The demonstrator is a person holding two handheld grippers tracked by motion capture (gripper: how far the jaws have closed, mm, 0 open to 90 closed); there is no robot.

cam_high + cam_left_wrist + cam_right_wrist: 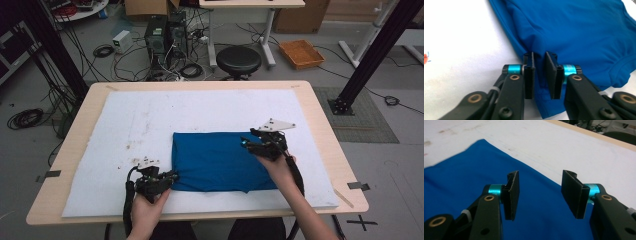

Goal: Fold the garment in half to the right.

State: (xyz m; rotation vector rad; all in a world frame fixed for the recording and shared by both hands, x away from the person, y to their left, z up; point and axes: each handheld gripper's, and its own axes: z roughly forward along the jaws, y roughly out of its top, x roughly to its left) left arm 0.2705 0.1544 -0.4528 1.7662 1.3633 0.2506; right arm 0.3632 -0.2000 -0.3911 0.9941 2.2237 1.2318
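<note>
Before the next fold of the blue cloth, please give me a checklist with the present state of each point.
1. Left gripper closed on the near left edge of the blue cloth: cannot tell; a narrow gap remains.
2. Right gripper open: ok.
3. Right gripper has cloth between its jaws: not ok; it hovers above.
4. Cloth lies flat on the white mat: ok.
5. Cloth fully on mat: ok.

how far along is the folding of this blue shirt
Done: the blue shirt already lies folded into a compact rectangle on the white mat. In hand: the left gripper has its jaws narrowed around the shirt's edge; the right gripper hovers open above the fabric. Left: probably another fold.
</note>
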